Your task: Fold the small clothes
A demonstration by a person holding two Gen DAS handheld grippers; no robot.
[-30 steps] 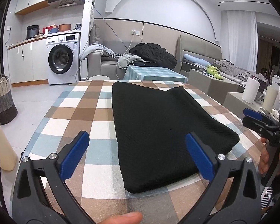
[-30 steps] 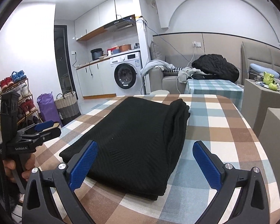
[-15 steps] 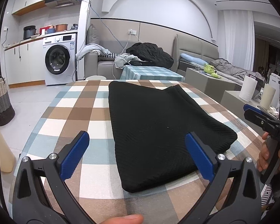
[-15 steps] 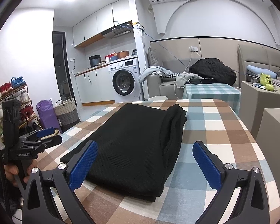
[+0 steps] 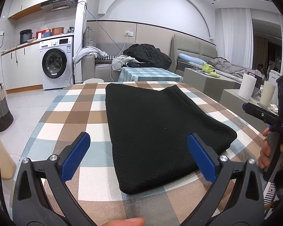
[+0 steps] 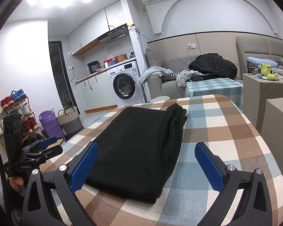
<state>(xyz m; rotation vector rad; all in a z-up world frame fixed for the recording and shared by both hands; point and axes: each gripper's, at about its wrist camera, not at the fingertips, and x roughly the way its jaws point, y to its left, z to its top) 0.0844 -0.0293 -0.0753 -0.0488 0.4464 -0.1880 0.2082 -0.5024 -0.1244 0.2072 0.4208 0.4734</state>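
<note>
From the left wrist, our checked bench [image 5: 69, 116] carries the black garment [image 5: 156, 128], long axis running away, ahead of our wide-open, empty left hand-held gripper [image 5: 137, 156]. From the right wrist, our right hand-held gripper [image 6: 145, 167] (equally near) gapes empty at its near edge.

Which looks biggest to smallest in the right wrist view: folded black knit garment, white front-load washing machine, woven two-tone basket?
1. folded black knit garment, though nearest the camera
2. white front-load washing machine
3. woven two-tone basket

Black knit garment [image 5: 156, 128] lies folded flat on checked tablecloth [image 5: 69, 113].
</note>
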